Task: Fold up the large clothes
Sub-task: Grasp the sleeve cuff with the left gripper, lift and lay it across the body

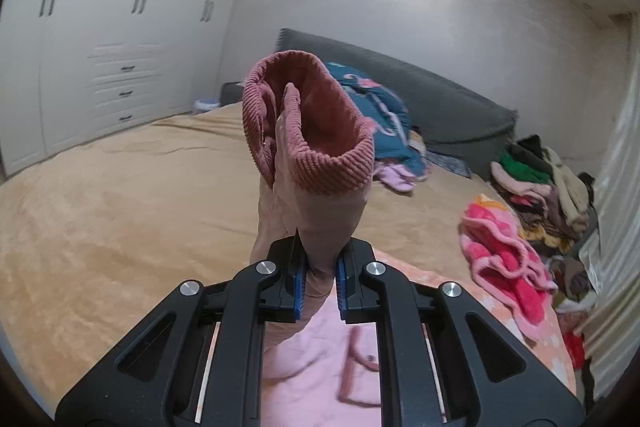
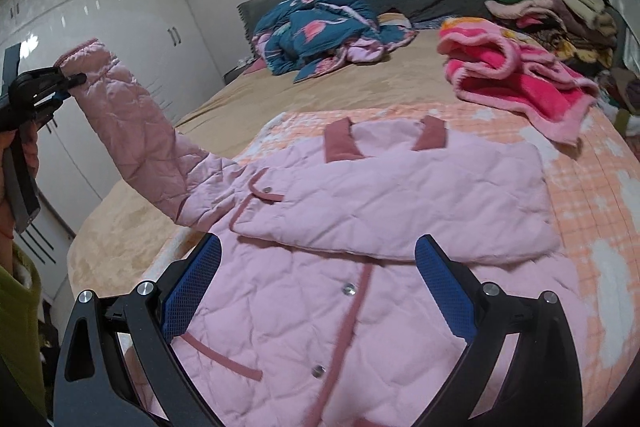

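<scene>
**One sleeve folded, the other lifted**

The pink quilted jacket (image 2: 360, 307) lies on the bed below the empty, wide-open right gripper (image 2: 318, 291), apparently with one sleeve already folded across. The left gripper (image 1: 320, 279) is clamped on the other sleeve (image 2: 132, 123), raised, not yet folded.

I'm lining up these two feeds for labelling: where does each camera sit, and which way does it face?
Left wrist: on the left gripper, shut on the pink jacket sleeve, facing the wardrobe.
Right wrist: on the open right gripper, over the pink jacket; a hand shows.
Shared: teal quilt, grey headboard.
</scene>
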A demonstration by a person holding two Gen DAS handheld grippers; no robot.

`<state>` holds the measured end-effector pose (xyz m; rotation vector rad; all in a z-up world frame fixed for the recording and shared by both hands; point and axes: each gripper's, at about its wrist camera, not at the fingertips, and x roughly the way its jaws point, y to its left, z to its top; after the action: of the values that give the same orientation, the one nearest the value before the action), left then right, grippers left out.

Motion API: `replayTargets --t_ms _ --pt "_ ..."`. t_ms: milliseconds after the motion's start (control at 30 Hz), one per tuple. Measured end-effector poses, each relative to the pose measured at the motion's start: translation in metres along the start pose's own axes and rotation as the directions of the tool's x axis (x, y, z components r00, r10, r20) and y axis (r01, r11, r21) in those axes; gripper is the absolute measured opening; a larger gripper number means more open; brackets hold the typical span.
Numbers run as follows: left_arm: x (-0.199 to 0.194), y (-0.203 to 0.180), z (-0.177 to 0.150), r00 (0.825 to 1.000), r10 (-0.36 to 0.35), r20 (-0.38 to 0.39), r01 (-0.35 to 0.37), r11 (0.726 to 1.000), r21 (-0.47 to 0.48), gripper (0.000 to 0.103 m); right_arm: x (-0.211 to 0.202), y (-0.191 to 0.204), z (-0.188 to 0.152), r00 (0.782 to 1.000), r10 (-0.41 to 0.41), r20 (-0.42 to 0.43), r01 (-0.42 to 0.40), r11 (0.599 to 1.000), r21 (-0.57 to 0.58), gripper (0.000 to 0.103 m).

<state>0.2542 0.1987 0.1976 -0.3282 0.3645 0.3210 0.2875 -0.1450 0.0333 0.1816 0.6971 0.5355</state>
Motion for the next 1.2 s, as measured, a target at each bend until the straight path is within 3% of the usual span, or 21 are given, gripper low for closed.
replayTargets --t_ms 267,600,833,967,1200 --pt "-0.011 -0.074 -0.015 0.994 -0.106 0.006 0.105 0.989 0.102 0.005 -0.039 -0.045 -0.023 0.998 -0.028 0.048 0.023 0.994 0.103 0.097" --pt "-0.003 -0.15 -0.062 0.972 -0.227 -0.066 0.236 0.949 0.207 0.005 -0.075 -0.075 -0.047 0.993 -0.065 0.098 0.048 0.984 0.173 0.097" --pt "0.013 -0.191 -0.112 0.945 -0.291 -0.152 0.323 0.907 0.271 0.005 -0.099 -0.109 -0.071 0.987 -0.11 0.118 0.073 0.956 0.284 0.097" --pt "0.023 -0.211 -0.145 0.933 -0.307 -0.185 0.354 0.873 0.335 0.005 -0.107 -0.134 -0.083 0.976 -0.195 0.102 0.147 0.923 0.356 0.097" --pt "0.056 -0.234 -0.21 0.892 -0.311 -0.328 0.422 0.833 0.358 0.005 -0.123 -0.169 -0.099 0.955 -0.29 0.07 0.23 0.864 0.448 0.097"
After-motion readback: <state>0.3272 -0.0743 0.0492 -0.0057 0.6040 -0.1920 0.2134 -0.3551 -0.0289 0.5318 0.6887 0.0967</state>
